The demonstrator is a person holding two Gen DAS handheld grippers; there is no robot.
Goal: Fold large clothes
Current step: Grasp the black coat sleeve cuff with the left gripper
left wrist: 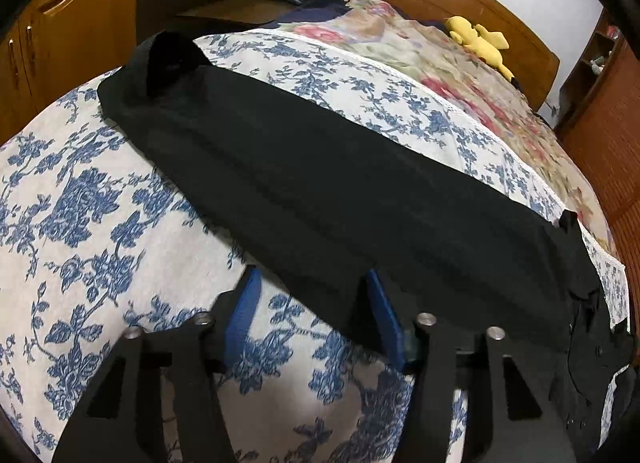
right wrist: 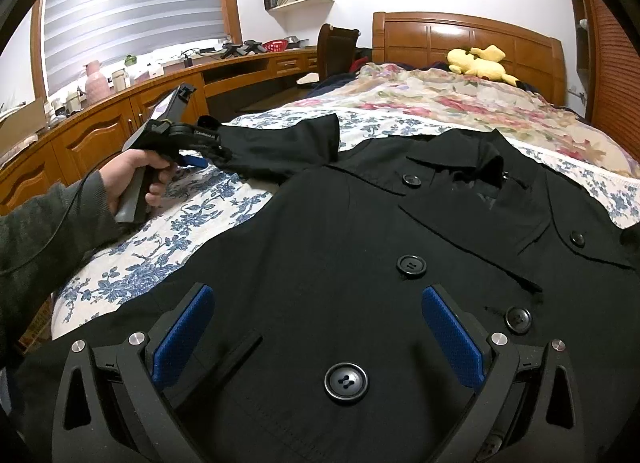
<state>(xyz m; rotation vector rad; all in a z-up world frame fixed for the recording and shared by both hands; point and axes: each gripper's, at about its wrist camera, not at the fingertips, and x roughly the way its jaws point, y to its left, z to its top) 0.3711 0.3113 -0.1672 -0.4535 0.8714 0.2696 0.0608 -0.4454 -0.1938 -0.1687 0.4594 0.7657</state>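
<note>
A black buttoned coat (right wrist: 360, 247) lies front up on the bed, its collar (right wrist: 472, 155) toward the headboard. One sleeve (left wrist: 320, 183) stretches flat across the blue-flowered cover, with its cuff (left wrist: 168, 59) at the far end. My left gripper (left wrist: 312, 303) points down at the sleeve's near edge; its blue pads (left wrist: 242, 303) stand apart with that edge between them, not pressed. In the right wrist view a hand (right wrist: 136, 179) holds the left gripper (right wrist: 196, 161) at the sleeve. My right gripper (right wrist: 316, 323) hovers open over the coat front, above a button (right wrist: 346, 383).
The bed (left wrist: 100, 223) has a blue-flowered cover and a rose-patterned quilt (right wrist: 440, 99) further up. A yellow plush toy (right wrist: 480, 61) lies by the wooden headboard (right wrist: 460, 35). Wooden cabinets and a desk (right wrist: 120, 131) run along the left, with a chair (right wrist: 336, 47) beside the bed.
</note>
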